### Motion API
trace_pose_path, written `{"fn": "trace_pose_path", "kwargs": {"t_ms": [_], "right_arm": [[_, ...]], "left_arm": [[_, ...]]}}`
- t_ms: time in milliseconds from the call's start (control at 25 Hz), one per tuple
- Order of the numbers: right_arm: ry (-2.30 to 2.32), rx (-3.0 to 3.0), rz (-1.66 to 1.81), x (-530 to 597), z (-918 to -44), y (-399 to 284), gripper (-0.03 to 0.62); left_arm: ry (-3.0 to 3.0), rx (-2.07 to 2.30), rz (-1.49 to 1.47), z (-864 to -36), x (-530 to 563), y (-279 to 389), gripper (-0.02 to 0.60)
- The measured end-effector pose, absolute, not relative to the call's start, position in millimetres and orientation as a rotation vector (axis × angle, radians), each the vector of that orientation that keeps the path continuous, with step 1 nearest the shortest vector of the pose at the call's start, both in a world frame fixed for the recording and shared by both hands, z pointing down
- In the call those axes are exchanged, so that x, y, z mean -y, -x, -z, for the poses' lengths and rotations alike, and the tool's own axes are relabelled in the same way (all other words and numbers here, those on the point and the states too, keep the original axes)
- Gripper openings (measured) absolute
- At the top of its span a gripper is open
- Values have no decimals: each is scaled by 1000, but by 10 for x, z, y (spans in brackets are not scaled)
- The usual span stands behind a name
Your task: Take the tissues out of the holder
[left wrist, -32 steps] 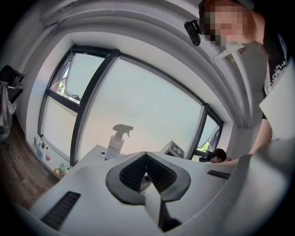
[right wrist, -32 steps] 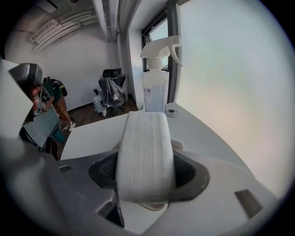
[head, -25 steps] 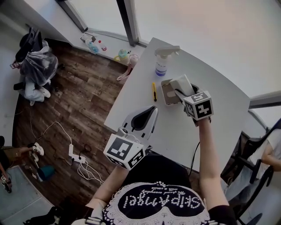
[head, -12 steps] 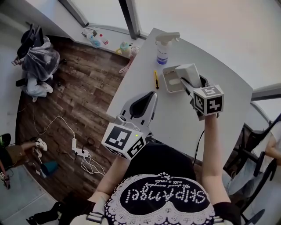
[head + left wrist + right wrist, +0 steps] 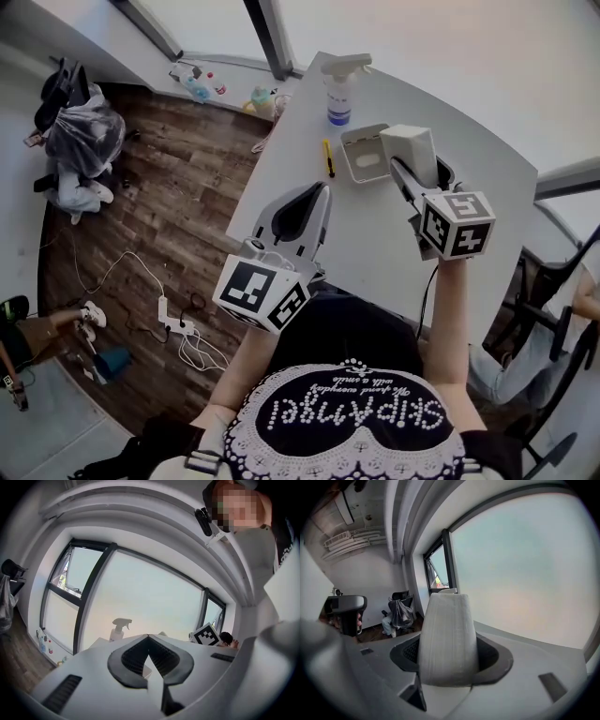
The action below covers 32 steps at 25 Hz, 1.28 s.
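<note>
View from above of a person at a white tabletop [image 5: 375, 253], with a hand-held gripper in each hand.

The right hand-held gripper [image 5: 405, 178] is clamped on a pack of tissues [image 5: 411, 150], a pale, soft-sided block that sticks up from between the jaws. In the right gripper view the block fills the gap between both jaws and shows against the window, with no holder around it. The tissue holder [image 5: 347, 159], a shallow open box, sits on the far part of the tabletop just left of the held pack. Its inside looks empty.

The left hand-held gripper [image 5: 148, 638] hovers near the tabletop's left edge, well apart from the holder. Its jaws are closed together at the tips with nothing between them.

A spray bottle [image 5: 339, 89] stands at the far edge beyond the holder. A yellow pen-like tool [image 5: 327, 159] lies just left of the holder.

Judged from this, the removal step is nearly complete: the tissues appear to be out of the holder and held in the air. The next move likely calls for carrying the pack to bare tabletop to the right or nearer, setting it down flat, then opening the right jaws without dragging the soft pack along.
</note>
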State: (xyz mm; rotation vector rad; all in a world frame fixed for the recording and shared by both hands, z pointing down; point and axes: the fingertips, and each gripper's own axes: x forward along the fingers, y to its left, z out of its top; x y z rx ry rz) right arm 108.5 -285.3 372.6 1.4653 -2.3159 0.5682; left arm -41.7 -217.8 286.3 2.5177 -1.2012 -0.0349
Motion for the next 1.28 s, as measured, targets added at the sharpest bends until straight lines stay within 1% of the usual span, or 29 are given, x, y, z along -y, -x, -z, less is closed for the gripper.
{"fn": "trace_pose_path", "kwargs": {"t_ms": [480, 1280], "right_arm": [[-1563, 2367, -496, 2505, -3467, -1158, 278], [-1605, 2373, -471, 2131, -3384, -1177, 278]], "left_arm": [[-2527, 1197, 41, -2845, 2094, 369, 2], [-2528, 1210, 39, -2859, 2124, 344, 2]]}}
